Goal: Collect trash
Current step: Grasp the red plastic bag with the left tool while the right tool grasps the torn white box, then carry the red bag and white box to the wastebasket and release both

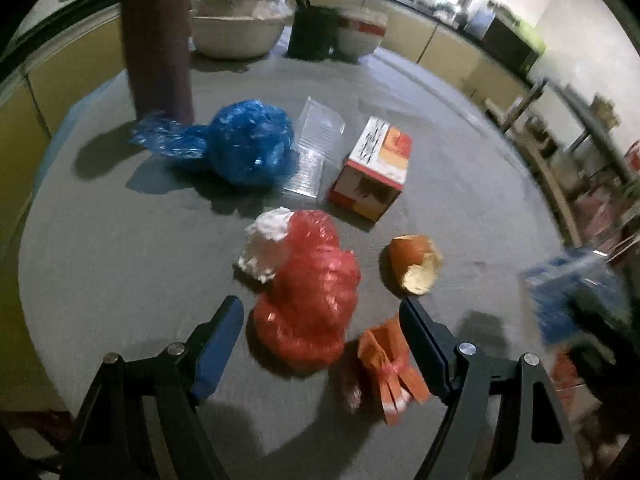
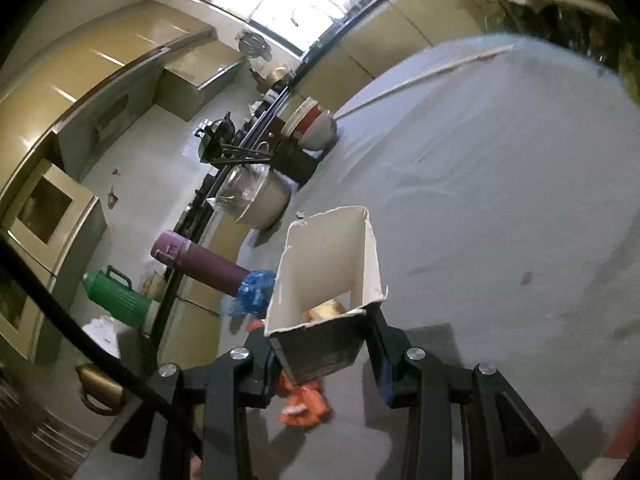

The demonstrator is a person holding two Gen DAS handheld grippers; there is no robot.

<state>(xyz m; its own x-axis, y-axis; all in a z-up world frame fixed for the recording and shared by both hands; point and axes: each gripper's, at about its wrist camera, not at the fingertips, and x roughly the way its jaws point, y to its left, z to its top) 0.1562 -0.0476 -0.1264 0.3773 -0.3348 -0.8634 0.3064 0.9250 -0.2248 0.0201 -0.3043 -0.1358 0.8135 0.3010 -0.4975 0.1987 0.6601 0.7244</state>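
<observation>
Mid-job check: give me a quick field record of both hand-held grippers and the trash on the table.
left hand-held gripper: open, empty, above crumpled red plastic bag
right hand-held gripper: shut on open white carton box, lifted off grey round table
other trash: crumpled blue plastic bag, clear plastic packet, red-and-white cardboard box, white tissue wad, orange fruit peel, orange wrapper

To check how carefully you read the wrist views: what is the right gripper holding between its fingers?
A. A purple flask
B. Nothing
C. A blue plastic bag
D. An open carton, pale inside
D: in the right wrist view, the right gripper is clamped on the open carton, whose pale interior faces the camera.
</observation>
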